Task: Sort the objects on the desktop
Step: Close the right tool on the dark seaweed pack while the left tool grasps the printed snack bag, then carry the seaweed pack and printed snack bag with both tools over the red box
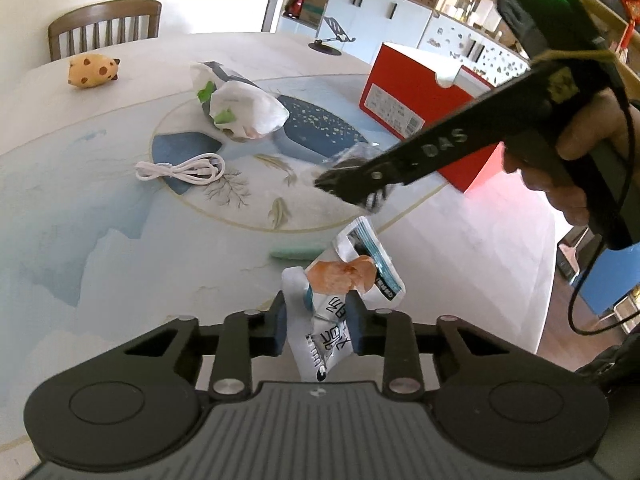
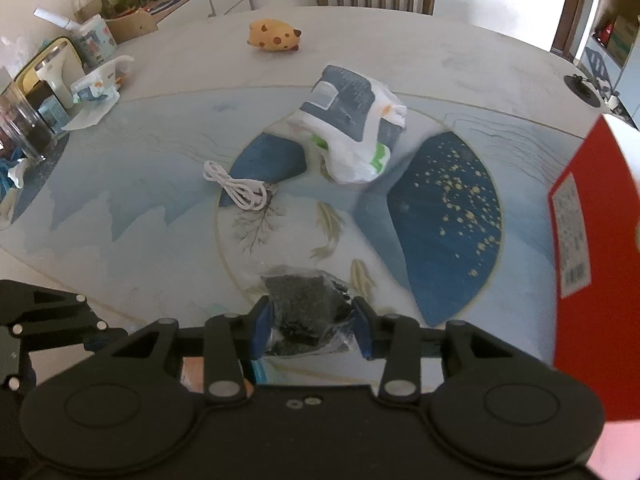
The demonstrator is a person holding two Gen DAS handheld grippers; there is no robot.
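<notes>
While left gripper [image 1: 319, 326] clamps a snack wrapper [image 1: 348, 280], right gripper [image 2: 313, 326] pinches a clear bag of black bits [image 2: 306, 308] (slippery film); either could slip out.

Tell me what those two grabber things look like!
Both are black plastic. The left gripper and right gripper each have two blue-padded fingers on jointed bars with silver rivets. The right one carries raised "DAS" lettering, a green light, a yellow marker sticker and a black cable.
</notes>
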